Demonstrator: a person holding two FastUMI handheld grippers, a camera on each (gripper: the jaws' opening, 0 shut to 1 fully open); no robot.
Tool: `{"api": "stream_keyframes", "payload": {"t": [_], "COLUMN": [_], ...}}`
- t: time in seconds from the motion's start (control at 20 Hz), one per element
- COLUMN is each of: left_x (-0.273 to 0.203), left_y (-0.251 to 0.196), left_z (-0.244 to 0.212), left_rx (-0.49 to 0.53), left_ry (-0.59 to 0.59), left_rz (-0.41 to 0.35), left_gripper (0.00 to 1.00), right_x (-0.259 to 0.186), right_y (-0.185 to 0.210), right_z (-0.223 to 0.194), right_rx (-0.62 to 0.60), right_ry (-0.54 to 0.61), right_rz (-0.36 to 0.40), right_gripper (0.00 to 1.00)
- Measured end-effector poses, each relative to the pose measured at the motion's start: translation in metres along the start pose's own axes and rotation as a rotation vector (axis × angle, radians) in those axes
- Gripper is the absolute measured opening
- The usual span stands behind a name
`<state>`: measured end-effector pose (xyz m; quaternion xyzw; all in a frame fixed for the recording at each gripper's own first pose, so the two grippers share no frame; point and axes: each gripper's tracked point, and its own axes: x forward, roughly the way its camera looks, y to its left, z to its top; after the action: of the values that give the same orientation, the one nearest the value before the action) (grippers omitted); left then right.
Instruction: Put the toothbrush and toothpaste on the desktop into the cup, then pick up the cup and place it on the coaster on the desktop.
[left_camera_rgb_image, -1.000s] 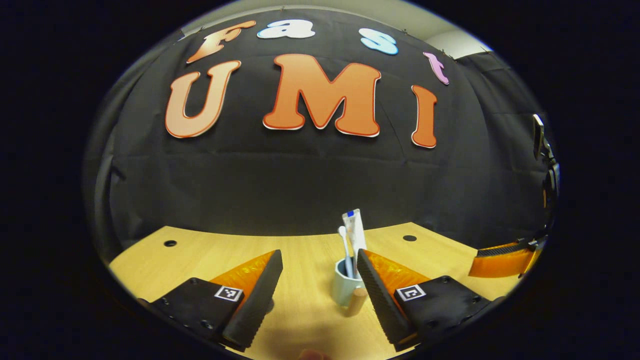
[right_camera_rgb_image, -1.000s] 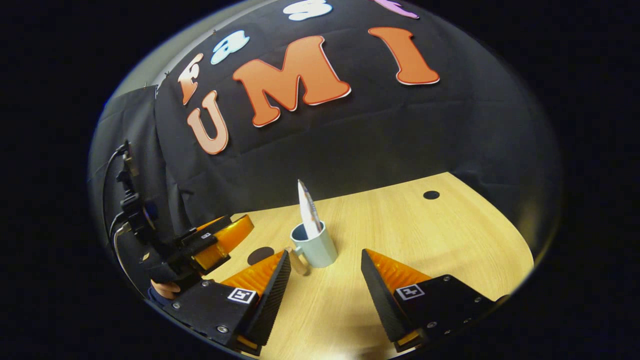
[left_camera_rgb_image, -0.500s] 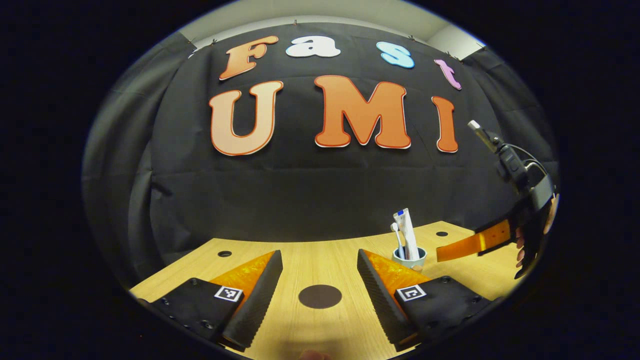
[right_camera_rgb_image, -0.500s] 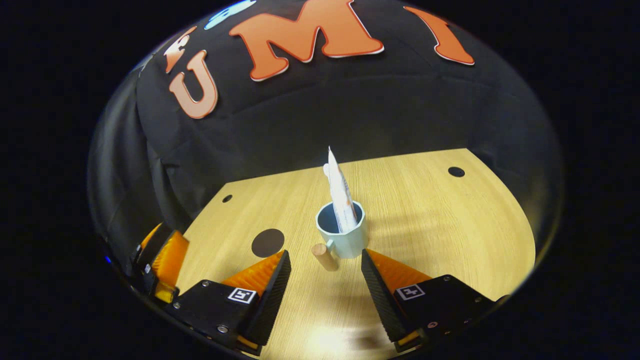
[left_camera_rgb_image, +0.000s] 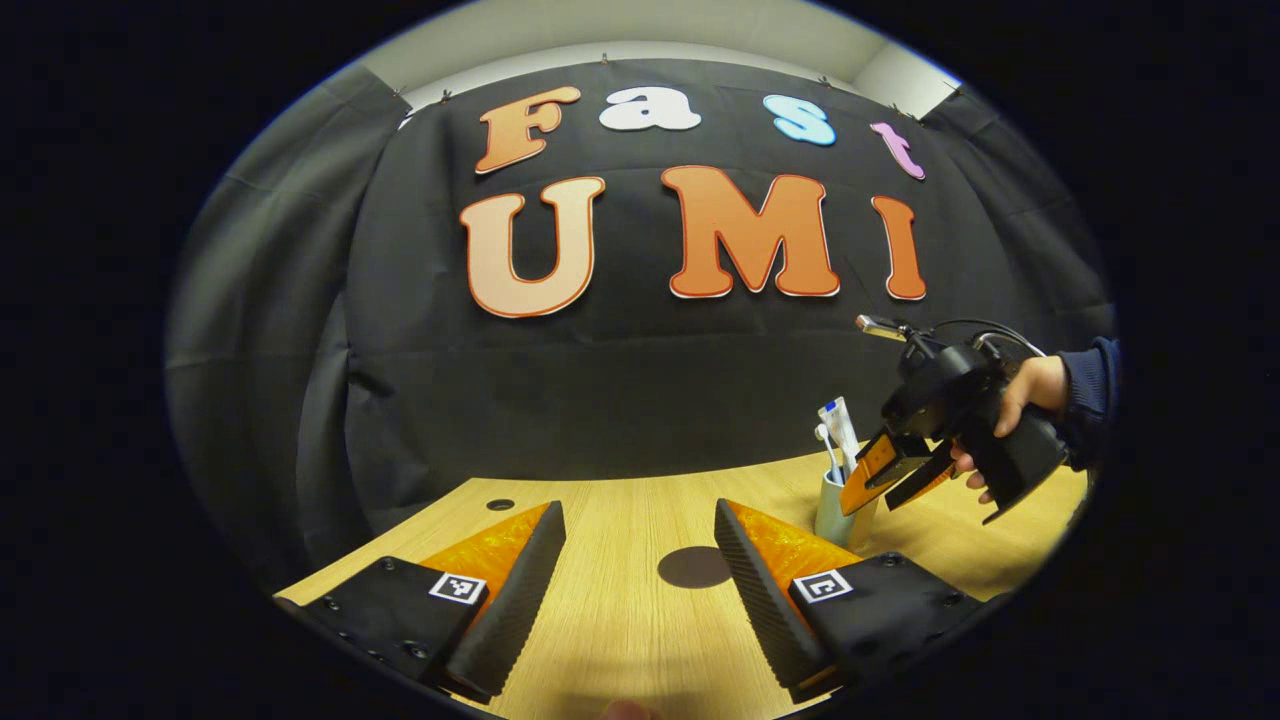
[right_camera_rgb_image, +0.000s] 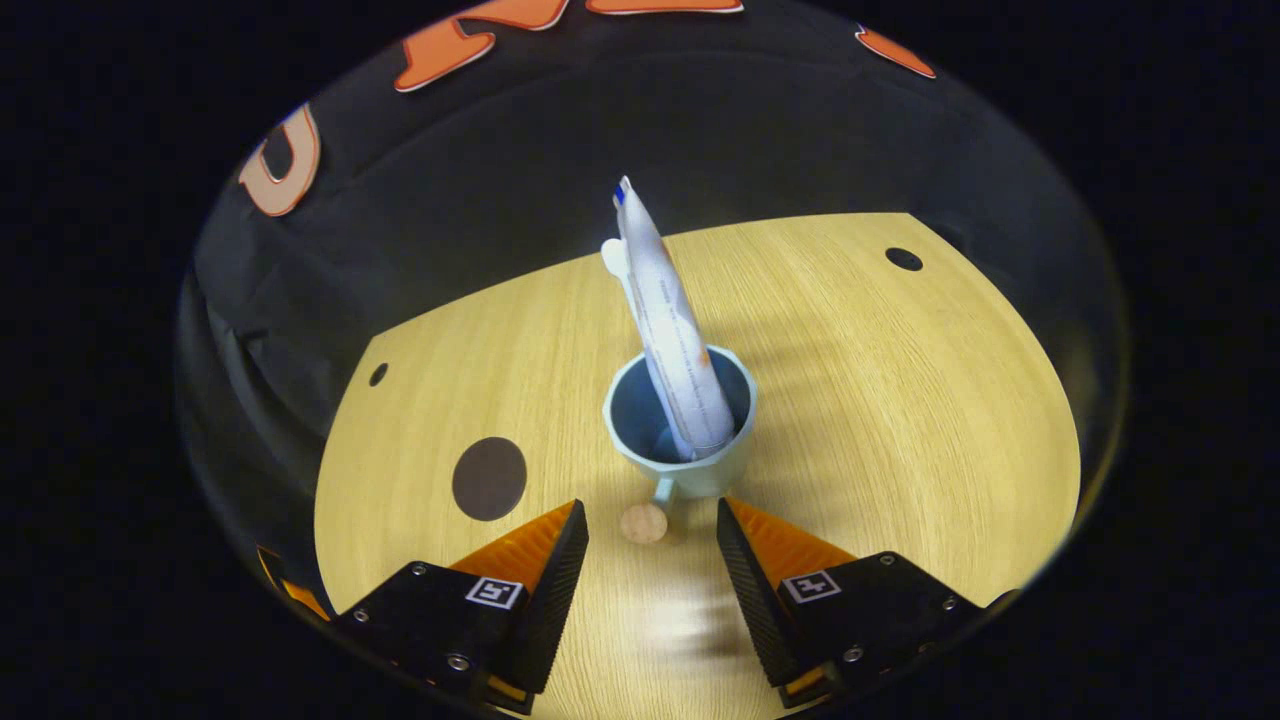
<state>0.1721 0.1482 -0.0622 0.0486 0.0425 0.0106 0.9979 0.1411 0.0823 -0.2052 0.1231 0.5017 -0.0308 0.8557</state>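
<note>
A pale blue cup (right_camera_rgb_image: 680, 430) with a wooden handle (right_camera_rgb_image: 643, 523) stands on the wooden desktop (right_camera_rgb_image: 900, 420). A white toothpaste tube (right_camera_rgb_image: 670, 340) and a white toothbrush (right_camera_rgb_image: 612, 255) lean inside it. My right gripper (right_camera_rgb_image: 652, 560) hovers above the cup, open, its fingers either side of the handle. A dark round coaster (right_camera_rgb_image: 489, 478) lies left of the cup. In the left gripper view the coaster (left_camera_rgb_image: 694, 567) lies between my open left gripper's (left_camera_rgb_image: 638, 580) fingers, and the cup (left_camera_rgb_image: 832, 505) stands at the right under the right gripper (left_camera_rgb_image: 895, 470).
A hand (left_camera_rgb_image: 1020, 395) in a dark sleeve holds the right gripper. Small dark holes (right_camera_rgb_image: 903, 258) mark the desktop near its far edge, where the black cloth wall rises behind the table.
My right gripper has risen and tilted down over the cup, closing in on its handle. My left gripper has swung left, away from the cup, so the coaster now lies between its fingers.
</note>
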Motion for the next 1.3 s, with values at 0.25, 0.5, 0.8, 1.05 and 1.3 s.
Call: {"api": "stream_keyframes", "payload": {"t": [0.25, 0.5, 0.8, 1.05, 1.3], "left_x": [-0.005, -0.006, -0.009, -0.010, -0.011], "left_y": [0.010, 0.008, 0.001, -0.008, -0.013], "left_z": [-0.016, -0.030, -0.036, -0.038, -0.037], "left_rx": [-0.019, -0.023, -0.014, -0.005, -0.006], "left_ry": [0.023, 0.054, 0.070, 0.075, 0.074], "left_rz": [0.011, 0.010, 0.000, -0.010, -0.013], "left_gripper": [0.96, 0.96, 0.96, 0.96, 0.96], "right_x": [0.023, 0.038, 0.041, 0.043, 0.045], "right_y": [-0.007, -0.017, -0.016, -0.010, -0.007], "right_z": [-0.002, -0.005, 0.001, 0.004, 0.002], "right_rx": [0.035, 0.012, -0.024, -0.093, -0.176], "right_ry": [0.089, 0.112, 0.107, 0.093, 0.072], "right_rz": [-0.078, -0.140, -0.142, -0.136, -0.126], "right_gripper": [0.73, 0.66, 0.36, 0.26, 0.24]}}
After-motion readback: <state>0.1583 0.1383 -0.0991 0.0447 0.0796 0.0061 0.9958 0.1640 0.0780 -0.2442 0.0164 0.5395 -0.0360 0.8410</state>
